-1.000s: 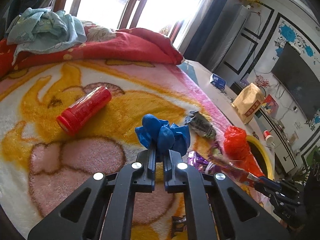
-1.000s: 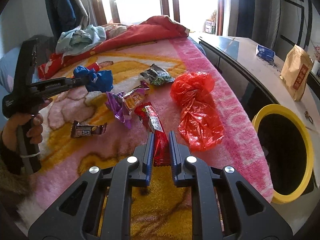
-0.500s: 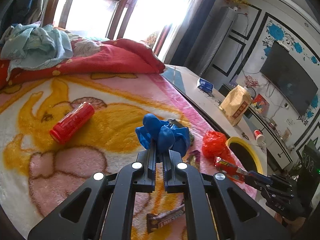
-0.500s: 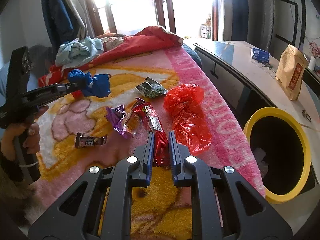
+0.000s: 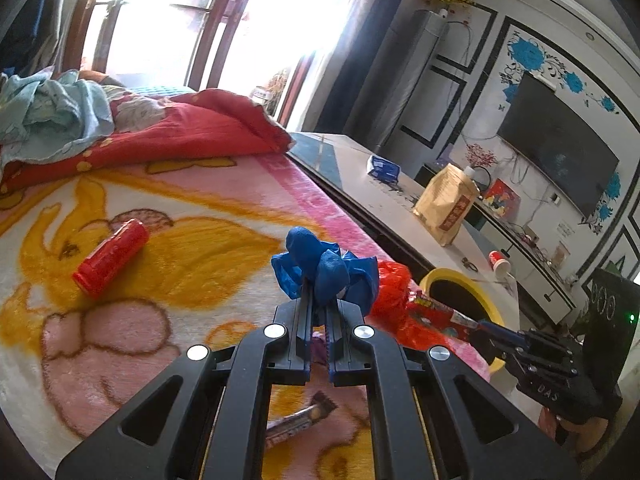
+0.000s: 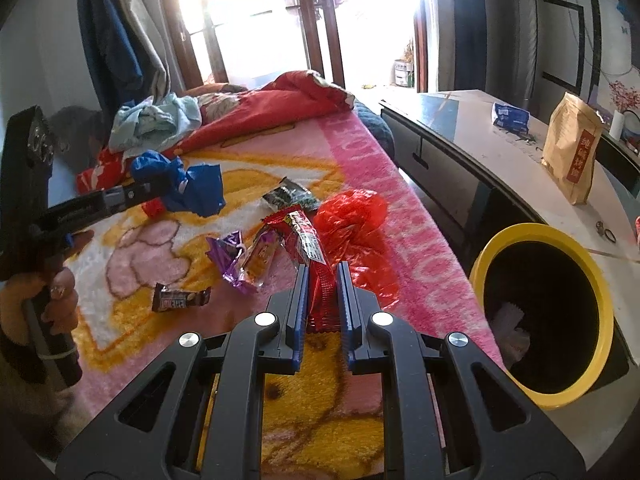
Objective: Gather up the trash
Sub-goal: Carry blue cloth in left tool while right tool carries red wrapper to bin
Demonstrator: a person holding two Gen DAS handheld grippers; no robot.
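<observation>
My left gripper (image 5: 319, 300) is shut on a crumpled blue plastic bag (image 5: 324, 272) and holds it above the bed; the bag also shows in the right wrist view (image 6: 188, 188). My right gripper (image 6: 323, 276) is shut on a red snack wrapper (image 6: 312, 256) lifted off the blanket, also visible in the left wrist view (image 5: 438, 314). A yellow-rimmed black trash bin (image 6: 548, 312) stands beside the bed at right. On the blanket lie a red can (image 5: 110, 256), a red plastic bag (image 6: 356, 224), a purple wrapper (image 6: 240, 260), a dark chocolate bar (image 6: 180, 300) and a dark green packet (image 6: 290, 198).
The bed carries a pink and yellow blanket (image 5: 160, 232), a red quilt (image 5: 180, 128) and light blue clothes (image 5: 48, 112) at the head. A long white counter (image 6: 520, 168) runs beside the bed with a brown paper bag (image 6: 572, 152) and a blue packet (image 6: 510, 116).
Both grippers have risen and drawn back from the blanket with their loads. The red wrapper has lifted off the bed, and the bin has come nearer in the right wrist view.
</observation>
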